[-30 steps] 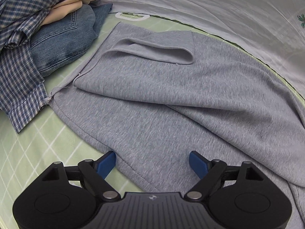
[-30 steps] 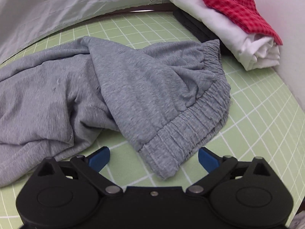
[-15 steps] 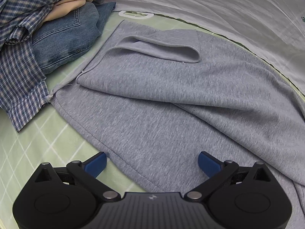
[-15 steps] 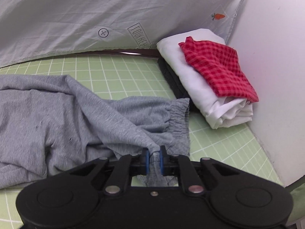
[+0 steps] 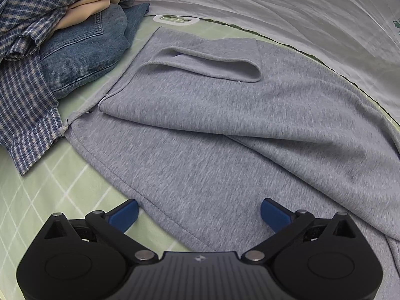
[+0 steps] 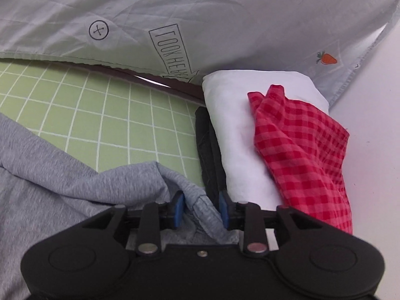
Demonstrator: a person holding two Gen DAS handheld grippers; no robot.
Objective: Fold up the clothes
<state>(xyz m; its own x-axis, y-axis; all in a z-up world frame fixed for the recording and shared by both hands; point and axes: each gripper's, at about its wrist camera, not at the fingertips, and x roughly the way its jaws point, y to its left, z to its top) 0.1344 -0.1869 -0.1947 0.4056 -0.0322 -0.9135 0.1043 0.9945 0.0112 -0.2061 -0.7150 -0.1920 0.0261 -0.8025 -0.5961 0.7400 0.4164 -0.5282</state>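
Tongs on the right [image 6: 201, 208]: jaws parting, with a bunched fold of the grey sweatpants [image 6: 62, 175] between the blue pads [image 6: 178, 206]. The cloth lies against the left pad; the right pad appears to stand just clear of it. The garment trails away to the left across the green grid mat [image 6: 112, 115]. Just beside the right pad sits a folded stack: a dark garment [image 6: 207, 150] at the bottom, a white one [image 6: 235, 130] above it, a red checked cloth [image 6: 307, 155] on top. A pale grey sheet with printed marks [image 6: 200, 20] hangs behind the mat.

Tongs on the left [image 5: 198, 212]: spread wide, pinching nothing, poised over the hemmed lower edge of the grey sweatpants [image 5: 212, 125]. One pad is over the green grid mat [image 5: 50, 187], the other over the cloth. The garment lies flat on the mat with one leg laid across the other, cuff opening toward the far side. At the far left, touching the garment's edge, is an unfolded heap: a blue plaid shirt [image 5: 22, 75], blue jeans [image 5: 82, 55] and a beige item [image 5: 92, 10].
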